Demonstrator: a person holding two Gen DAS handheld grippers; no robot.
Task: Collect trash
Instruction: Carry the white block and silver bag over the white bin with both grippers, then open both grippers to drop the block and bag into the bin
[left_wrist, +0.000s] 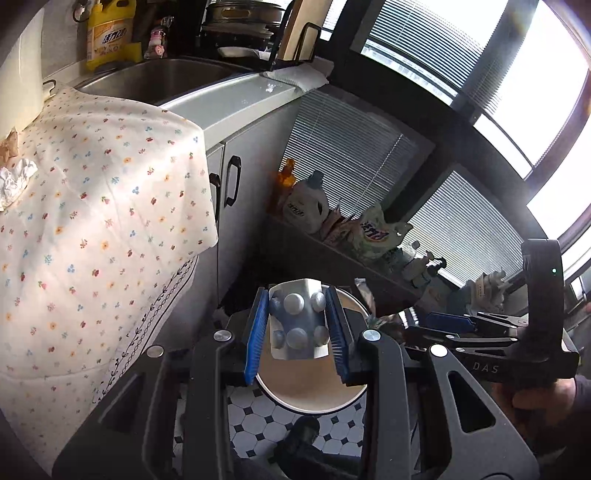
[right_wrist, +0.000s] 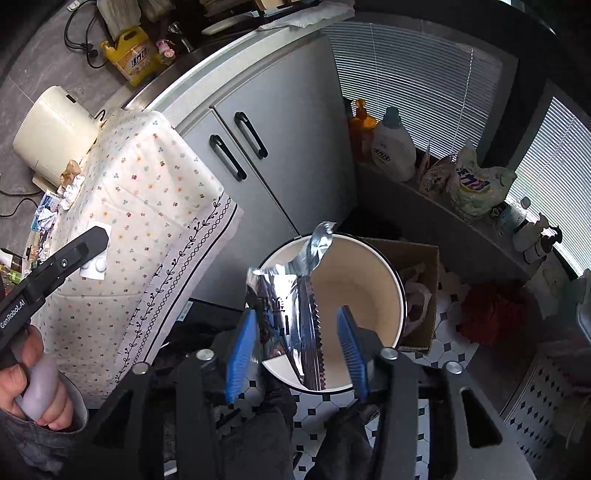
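Observation:
My left gripper is shut on a silver blister pack of round pills, gripped by its two side edges between the blue pads. It hangs over a round cream bin on the tiled floor. In the right wrist view my right gripper stands open above the same bin. A crumpled silver foil wrapper sits between its jaws, leaning near the left pad and apart from the right one. The left gripper shows there at the left with the blister pack.
A table under a floral cloth stands left of the bin, with crumpled paper on it. Grey cabinet doors are behind. A cardboard box sits right of the bin. Detergent bottles line a ledge under the blinds.

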